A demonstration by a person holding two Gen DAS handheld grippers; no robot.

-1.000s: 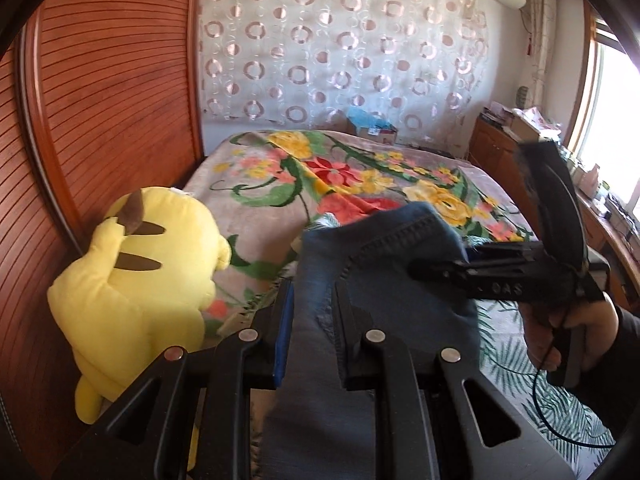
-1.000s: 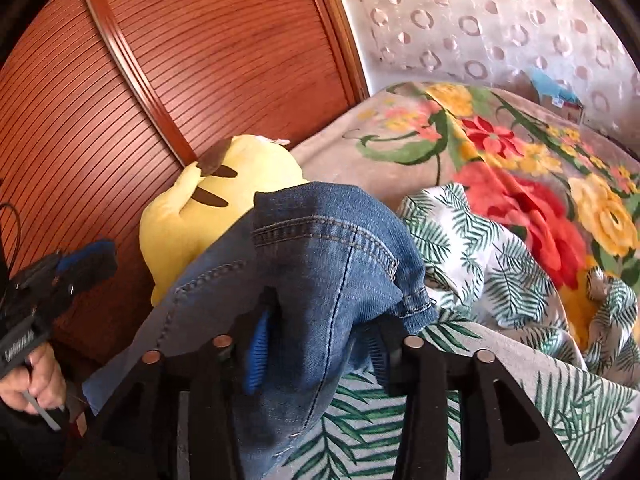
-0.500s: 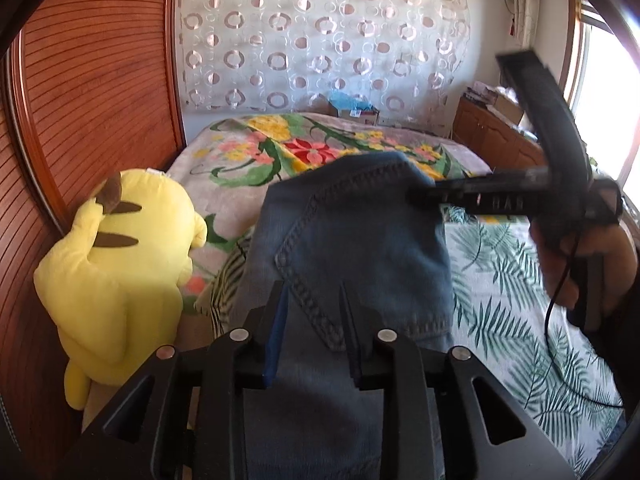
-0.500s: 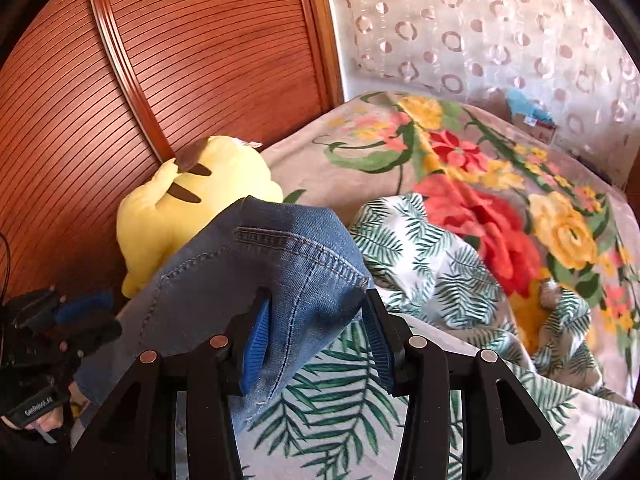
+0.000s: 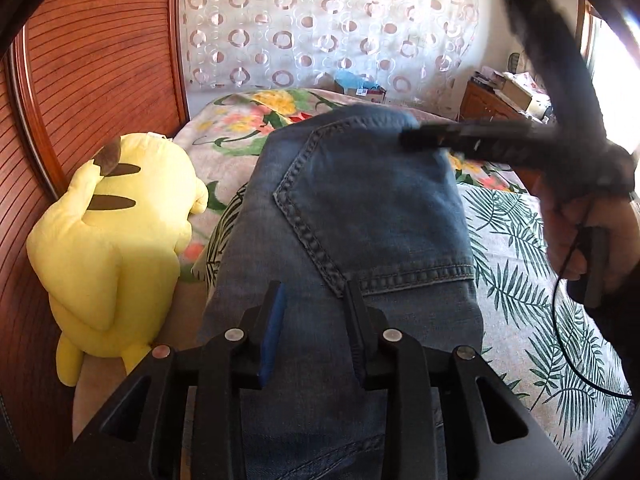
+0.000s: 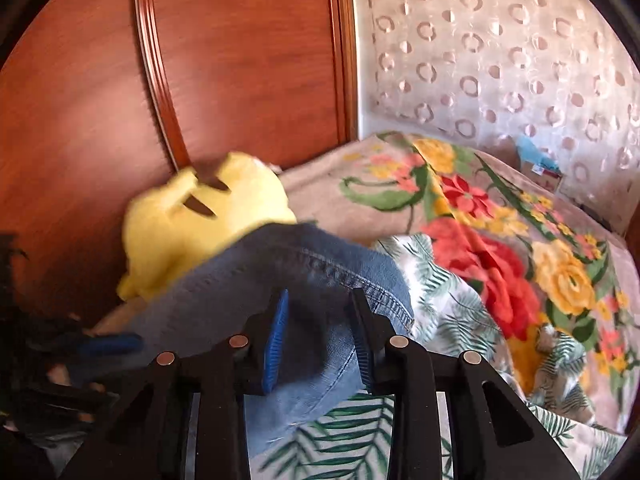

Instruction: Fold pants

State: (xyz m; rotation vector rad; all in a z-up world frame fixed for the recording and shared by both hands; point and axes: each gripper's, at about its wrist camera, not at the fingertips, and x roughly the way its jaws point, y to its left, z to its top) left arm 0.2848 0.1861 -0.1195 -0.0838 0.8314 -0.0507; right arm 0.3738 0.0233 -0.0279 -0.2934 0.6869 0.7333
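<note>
Blue denim pants [image 5: 360, 208] hang lifted above the bed, back pocket facing the left wrist camera. My left gripper [image 5: 316, 304] is shut on the denim just below the pocket. My right gripper [image 6: 320, 308] is shut on the waistband edge of the pants [image 6: 280, 276]. In the left wrist view the right gripper [image 5: 412, 140] shows blurred, clamping the far top of the pants. In the right wrist view the left gripper [image 6: 132, 340] shows blurred at the lower left.
A yellow plush toy [image 5: 112, 232] leans against the wooden headboard [image 5: 92, 60] on the left. The bed has a floral blanket [image 6: 500, 240] and a palm-leaf sheet [image 5: 520, 280]. A wooden dresser [image 5: 488, 104] stands at the far right.
Both grippers have risen and drawn the pants up and taut. The pocket now faces the left camera. The right gripper has swung left toward the headboard, with motion blur.
</note>
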